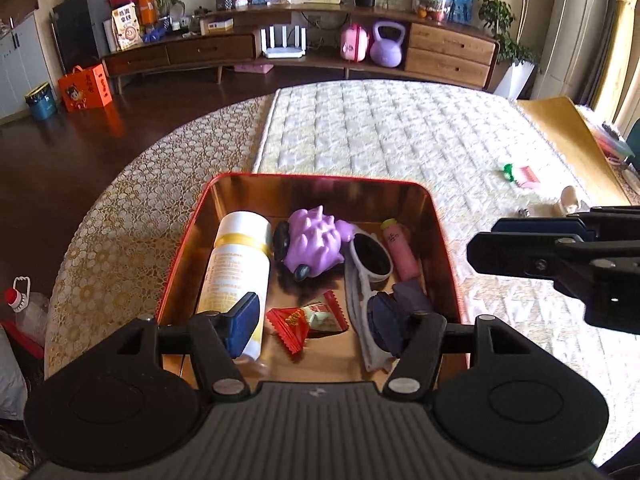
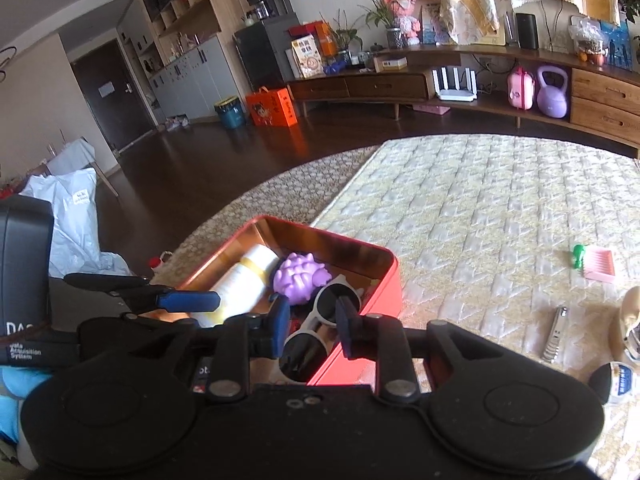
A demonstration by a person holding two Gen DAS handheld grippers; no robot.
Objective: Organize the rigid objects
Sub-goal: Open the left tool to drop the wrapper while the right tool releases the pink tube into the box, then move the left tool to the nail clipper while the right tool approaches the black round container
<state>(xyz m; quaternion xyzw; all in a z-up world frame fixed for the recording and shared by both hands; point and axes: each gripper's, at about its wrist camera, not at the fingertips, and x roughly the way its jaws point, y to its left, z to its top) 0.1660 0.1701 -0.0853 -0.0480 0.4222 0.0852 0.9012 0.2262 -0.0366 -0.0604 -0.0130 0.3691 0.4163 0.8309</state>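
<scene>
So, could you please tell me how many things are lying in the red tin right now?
6: white bottle left, purple toy centre, sunglasses and pink tube right, two candy wrappers in front. More may be hidden.

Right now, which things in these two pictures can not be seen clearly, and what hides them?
- Dark object in the red tin: left wrist view, half under the white sunglasses; its kind is unclear.
- Candy wrappers: visible in the left view; in the right wrist view the right tongs cover them.
- White bottle: its lower end sits behind the left tongs.
- Beige object and labelled container: cut by the right view's edge.
</scene>
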